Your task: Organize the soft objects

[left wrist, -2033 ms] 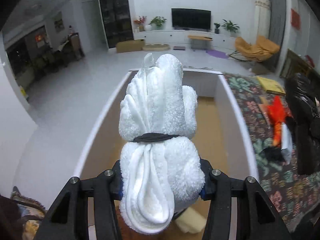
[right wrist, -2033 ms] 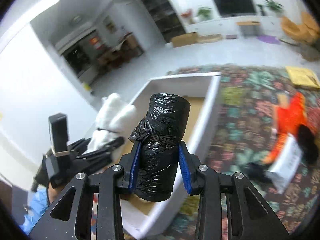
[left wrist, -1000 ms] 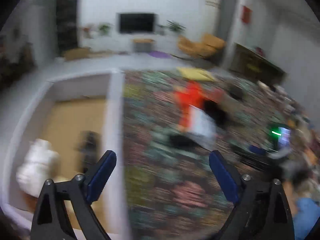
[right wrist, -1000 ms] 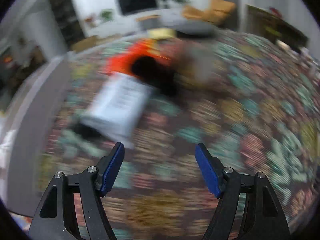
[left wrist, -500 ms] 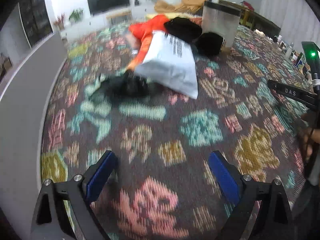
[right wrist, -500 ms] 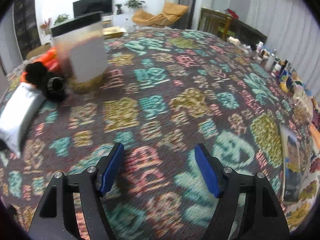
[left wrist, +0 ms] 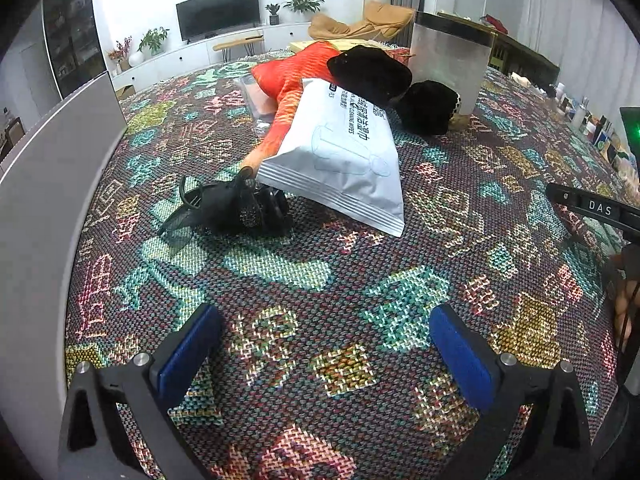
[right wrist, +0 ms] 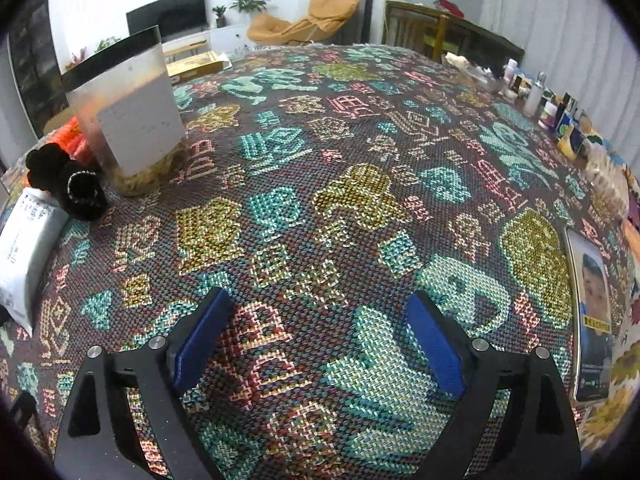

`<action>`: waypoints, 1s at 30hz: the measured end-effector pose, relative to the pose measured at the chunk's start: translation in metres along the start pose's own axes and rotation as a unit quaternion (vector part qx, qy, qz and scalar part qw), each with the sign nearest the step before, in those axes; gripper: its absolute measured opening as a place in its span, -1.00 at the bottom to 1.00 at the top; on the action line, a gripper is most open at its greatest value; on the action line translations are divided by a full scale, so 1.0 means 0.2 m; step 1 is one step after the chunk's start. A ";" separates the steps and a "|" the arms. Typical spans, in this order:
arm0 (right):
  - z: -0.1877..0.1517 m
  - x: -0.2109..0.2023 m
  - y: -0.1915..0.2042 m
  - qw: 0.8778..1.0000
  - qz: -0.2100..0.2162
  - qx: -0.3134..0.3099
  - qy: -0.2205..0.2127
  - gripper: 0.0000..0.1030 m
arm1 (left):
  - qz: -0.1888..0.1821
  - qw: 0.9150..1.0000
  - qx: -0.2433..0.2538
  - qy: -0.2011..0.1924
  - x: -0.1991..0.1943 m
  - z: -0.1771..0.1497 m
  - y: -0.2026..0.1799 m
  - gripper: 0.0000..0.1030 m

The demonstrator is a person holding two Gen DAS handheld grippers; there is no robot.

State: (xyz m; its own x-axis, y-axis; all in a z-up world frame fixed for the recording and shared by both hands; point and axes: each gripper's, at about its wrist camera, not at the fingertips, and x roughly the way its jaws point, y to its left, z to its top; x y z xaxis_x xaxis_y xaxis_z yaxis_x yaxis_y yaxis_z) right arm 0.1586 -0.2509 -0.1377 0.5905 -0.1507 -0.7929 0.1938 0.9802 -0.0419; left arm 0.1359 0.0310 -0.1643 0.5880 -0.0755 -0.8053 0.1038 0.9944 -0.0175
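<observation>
While both jaws spread wider over bare patterned cloth (left wrist: 280, 276), the left gripper (left wrist: 324, 344) and right gripper (right wrist: 316, 332) hold nothing. Ahead lies a white pouch (left wrist: 344, 152) with unreadable print, touching black fabric (left wrist: 228, 210); "DAS" (left wrist: 599, 208) marks a black bar.

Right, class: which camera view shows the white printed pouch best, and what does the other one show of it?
The left wrist view: the white pouch lies whole there, leaning on the orange cloth. The right wrist view catches only its end at the left edge.
</observation>
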 end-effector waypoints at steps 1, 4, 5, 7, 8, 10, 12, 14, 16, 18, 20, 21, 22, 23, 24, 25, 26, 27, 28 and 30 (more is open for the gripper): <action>0.00 0.00 0.00 1.000 0.000 0.000 0.000 0.78 | 0.000 1.000 0.000 0.000 0.00 0.00 0.00 1.00; 0.01 0.01 -0.01 1.000 -0.002 -0.001 0.000 0.79 | 0.000 1.000 0.000 0.000 0.00 0.00 0.00 1.00; 0.01 0.01 -0.01 1.000 -0.003 -0.001 0.000 0.79 | 0.000 1.000 0.000 0.000 0.00 0.00 0.00 1.00; 0.01 0.01 -0.01 1.000 -0.003 -0.001 0.000 0.79 | 0.000 1.000 0.000 0.000 0.00 0.00 0.00 1.00; 0.01 0.01 -0.01 1.000 -0.003 -0.001 0.000 0.80 | 0.000 1.000 0.000 0.000 0.00 0.00 0.00 1.00; 0.01 0.01 -0.01 1.000 -0.002 -0.001 0.000 0.80 | 0.000 1.000 0.000 0.000 0.00 0.00 0.00 1.00; 0.01 0.01 -0.01 1.000 -0.002 -0.001 0.000 0.80 | 0.000 1.000 0.000 0.000 0.00 0.00 0.00 1.00; 0.01 0.01 -0.01 1.000 -0.002 -0.001 0.000 0.80 | 0.000 1.000 0.000 0.000 0.00 0.00 0.00 1.00; 0.01 0.01 -0.01 1.000 -0.002 -0.001 0.000 0.80 | 0.000 1.000 0.000 0.000 0.00 0.00 0.00 1.00; 0.01 0.01 -0.01 1.000 -0.003 -0.001 0.000 0.80 | 0.000 1.000 0.000 0.000 0.00 0.00 0.00 1.00; 0.01 0.01 -0.01 1.000 -0.002 -0.001 0.000 0.80 | 0.000 1.000 0.000 0.000 0.00 0.00 0.00 1.00; 0.01 0.01 -0.01 1.000 -0.002 -0.001 0.000 0.80 | 0.000 1.000 0.000 0.000 0.00 0.00 0.00 1.00; 0.01 0.01 -0.01 1.000 -0.001 0.000 0.000 0.80 | 0.000 1.000 0.000 0.000 0.00 0.00 0.00 1.00; 0.01 0.01 -0.01 1.000 -0.002 0.001 0.000 0.80 | 0.000 1.000 0.000 0.000 0.00 0.00 0.00 1.00; 0.01 0.01 -0.01 1.000 -0.001 0.001 0.001 0.80 | 0.000 1.000 0.000 0.000 0.00 0.00 0.00 1.00; 0.01 0.01 -0.01 1.000 -0.002 0.001 0.001 0.80 | 0.000 1.000 0.000 0.000 0.00 0.00 0.00 1.00; 0.01 0.01 -0.01 1.000 -0.002 0.001 0.001 0.80 | 0.000 1.000 0.000 0.000 0.00 0.00 0.00 1.00; 0.01 0.01 -0.01 1.000 -0.002 0.001 0.000 0.80 | 0.000 1.000 0.000 0.000 0.00 0.00 0.00 1.00; 0.01 0.01 -0.01 1.000 -0.002 0.001 0.000 0.80 | 0.000 1.000 0.000 0.000 0.00 0.00 0.00 1.00; 0.01 0.01 -0.01 1.000 -0.002 0.001 0.000 0.80 | 0.000 1.000 0.000 0.000 0.00 0.00 0.00 1.00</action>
State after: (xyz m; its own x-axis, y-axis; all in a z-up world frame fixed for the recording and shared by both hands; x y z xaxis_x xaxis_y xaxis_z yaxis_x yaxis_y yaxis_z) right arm 0.1603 -0.2529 -0.1385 0.5890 -0.1540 -0.7933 0.1969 0.9794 -0.0440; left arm 0.1354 0.0314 -0.1640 0.5880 -0.0763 -0.8053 0.1043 0.9944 -0.0181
